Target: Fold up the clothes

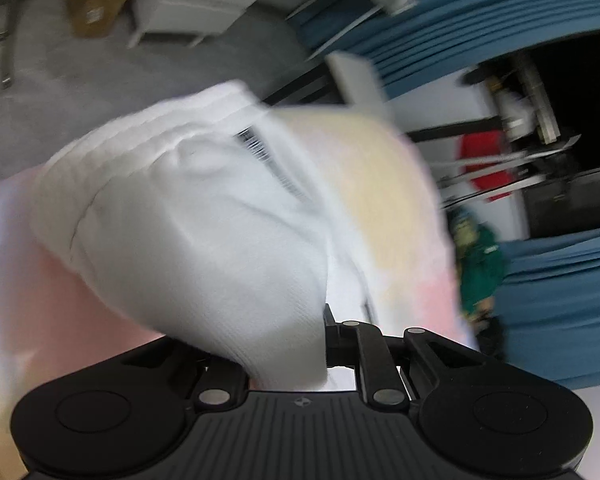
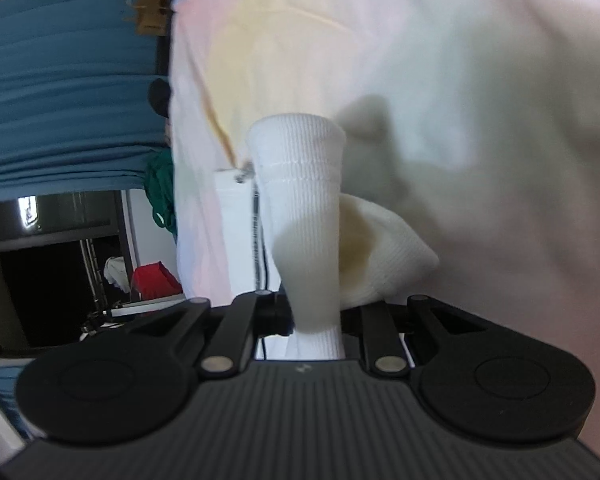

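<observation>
Ribbed white cotton sock (image 2: 300,216) runs straight ahead from the right gripper (image 2: 316,332), whose jaws clamp one end; the left gripper (image 1: 292,356) pinches the other end, sock stretched between them above a pastel cloth-covered surface (image 2: 500,80).

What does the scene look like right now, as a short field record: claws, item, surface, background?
left claw: shut on white ribbed sock
right claw: shut on the sock
item: one sock or a pair, cannot tell
surface: pastel pink-and-yellow cloth behind it
background: blue pleated curtain
image: left view motion-blurred
</observation>
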Available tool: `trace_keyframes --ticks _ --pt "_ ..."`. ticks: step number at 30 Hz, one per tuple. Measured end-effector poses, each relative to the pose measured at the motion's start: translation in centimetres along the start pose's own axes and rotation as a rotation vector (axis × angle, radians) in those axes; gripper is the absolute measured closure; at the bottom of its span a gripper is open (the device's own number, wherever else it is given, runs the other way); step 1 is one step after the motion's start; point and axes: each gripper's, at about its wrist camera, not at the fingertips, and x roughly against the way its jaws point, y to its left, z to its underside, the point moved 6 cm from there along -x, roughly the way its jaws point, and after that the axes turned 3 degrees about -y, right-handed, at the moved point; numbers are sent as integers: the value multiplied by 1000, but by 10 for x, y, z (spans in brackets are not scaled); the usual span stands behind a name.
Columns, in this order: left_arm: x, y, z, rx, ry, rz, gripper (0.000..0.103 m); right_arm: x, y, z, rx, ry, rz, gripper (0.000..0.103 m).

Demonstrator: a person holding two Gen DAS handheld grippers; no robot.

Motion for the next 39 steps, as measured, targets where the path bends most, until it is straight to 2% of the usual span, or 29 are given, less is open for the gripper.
trace_keyframes --ticks 2,7,11,17,20,21,23,24,26,28,32,35,39 --pt "0 0 3 -29 -2 -13 83 0 -5 2 -28 5 -4 87" --pt "10 -1 9 -115 -2 -50 72 -3 -2 3 17 10 2 86" --pt "31 -3 14 -207 -17 -77 56 -8 -3 4 13 10 6 85" --pt "85 -17 31 -495 -177 -216 43 -9 -6 4 14 6 23 79" --pt "104 -38 44 -589 -240 -227 36 -10 -4 5 34 17 18 71" --pt "110 -45 48 -620 -261 -231 33 -10 -2 6 53 24 15 65" --pt "120 -61 62 -681 -290 -215 23 -11 6 10 98 40 -2 51" --pt "122 -71 69 -713 -303 -204 22 -12 10 12 118 48 -13 41" --pt "123 -90 84 -766 -314 -176 22 -15 17 19 162 65 -16 32" --pt "120 -107 101 -803 -306 -141 22 -18 20 25 183 75 -5 30" --pt "100 -141 138 -857 -229 -40 22 -23 21 29 187 71 2 28" --pt "86 -162 164 -912 -200 19 21 -28 23 28 183 59 -10 28" --pt "58 -187 184 -985 -204 -2 21 -29 19 22 151 36 -50 27"
